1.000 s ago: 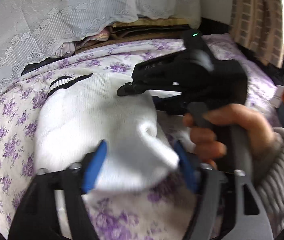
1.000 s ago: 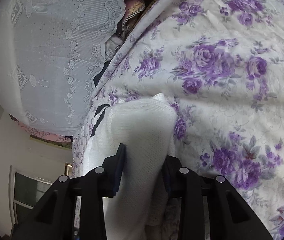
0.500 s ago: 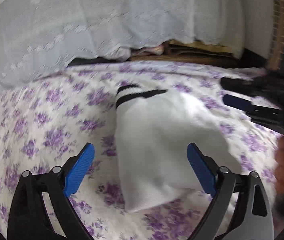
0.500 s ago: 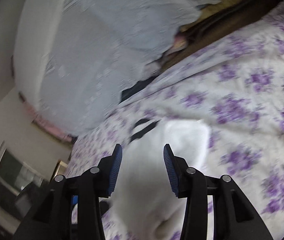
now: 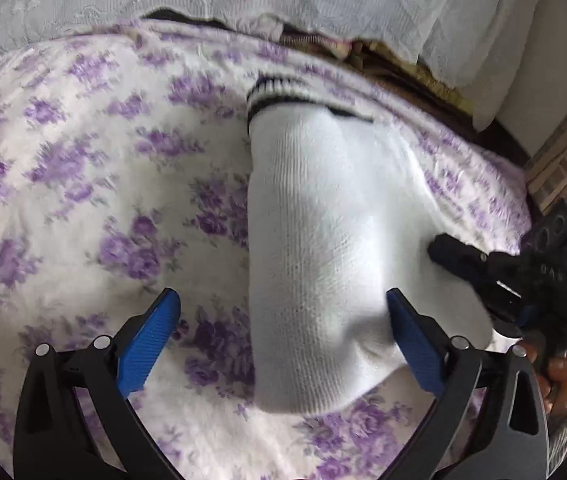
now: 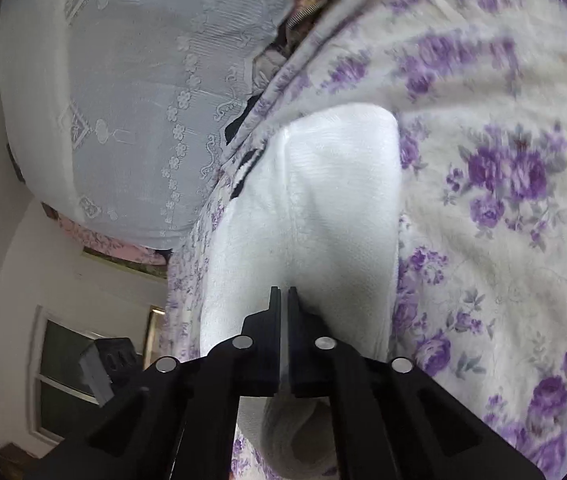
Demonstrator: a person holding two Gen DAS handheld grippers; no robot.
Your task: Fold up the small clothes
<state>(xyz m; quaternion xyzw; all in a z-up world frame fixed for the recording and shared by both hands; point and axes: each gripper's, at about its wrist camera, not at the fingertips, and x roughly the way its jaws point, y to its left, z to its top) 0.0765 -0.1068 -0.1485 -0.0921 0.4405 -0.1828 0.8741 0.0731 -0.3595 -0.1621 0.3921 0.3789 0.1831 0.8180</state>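
Both of my fingers are hovering over the white sock (image 5: 323, 240) on the floral bedspread (image 5: 83, 160): left fingers (image 5: 279, 344) have just been opening wide around its toe without touching, right fingers (image 6: 281, 300) have just been closing, now shut with no sock between them.

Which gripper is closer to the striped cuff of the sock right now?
Hard to call. The left gripper stands open around the sock's folded end, opposite the cuff. The right gripper, shut, rests at the sock's side.

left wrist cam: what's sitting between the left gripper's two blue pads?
Left wrist view: bare floral bedspread by the left pad, then the folded end of the white sock near the right pad. The left gripper is wide open, its jaws having just been opening.
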